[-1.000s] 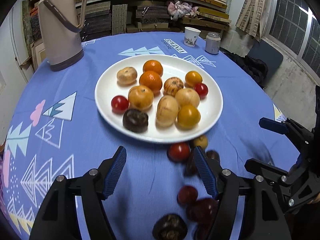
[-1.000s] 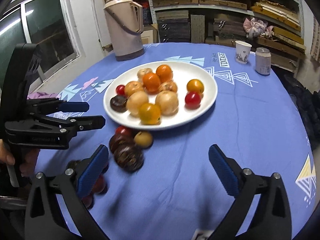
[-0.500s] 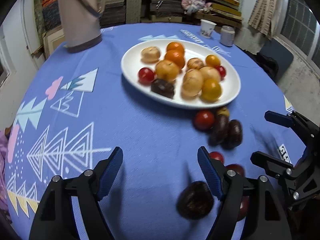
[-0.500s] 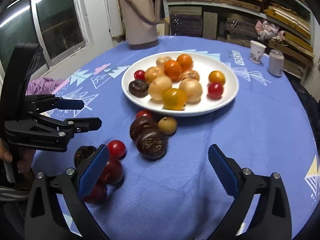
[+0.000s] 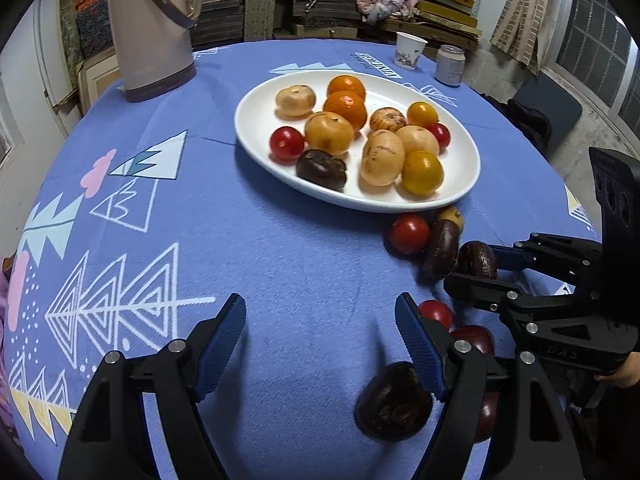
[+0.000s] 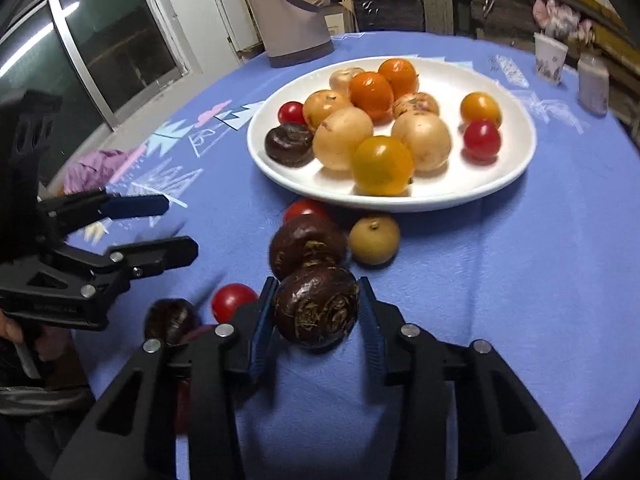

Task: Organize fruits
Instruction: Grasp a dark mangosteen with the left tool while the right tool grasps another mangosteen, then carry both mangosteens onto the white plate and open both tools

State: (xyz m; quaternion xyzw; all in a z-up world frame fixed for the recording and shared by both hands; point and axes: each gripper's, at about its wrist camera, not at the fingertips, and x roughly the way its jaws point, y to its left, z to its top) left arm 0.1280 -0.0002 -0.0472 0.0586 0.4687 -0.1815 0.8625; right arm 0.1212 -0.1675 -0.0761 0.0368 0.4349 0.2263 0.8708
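The sorting looks well past halfway, to judge by how things lie: a dozen fruits already sit on the white plate [image 6: 516, 176], and a loose cluster is left on the blue worktop [image 5: 260, 248] just in front of its near rim. On the plate are two deep orange fruits at the back, several pale tan ones in the middle, two yellow-orange ones, two red tomatoes and one dark brown fruit at the left edge.

Off the plate I count a red tomato [image 6: 306, 210] touching the rim's shadow, a small tan fruit [image 6: 374, 239] beside it, a dark chestnut [image 6: 306, 245], and nearer the camera another tomato, a further dark fruit and some dark red ones (partly hidden behind the tool).

The right gripper [image 6: 316, 312] is closing its fingers around the nearest dark brown fruit [image 6: 316, 310], which lies between them, the pads at its sides. The left gripper [image 5: 320, 332] hangs over bare cloth, fingers apart, holding nothing.

A thermos, a paper cup and a can stand beyond the plate.
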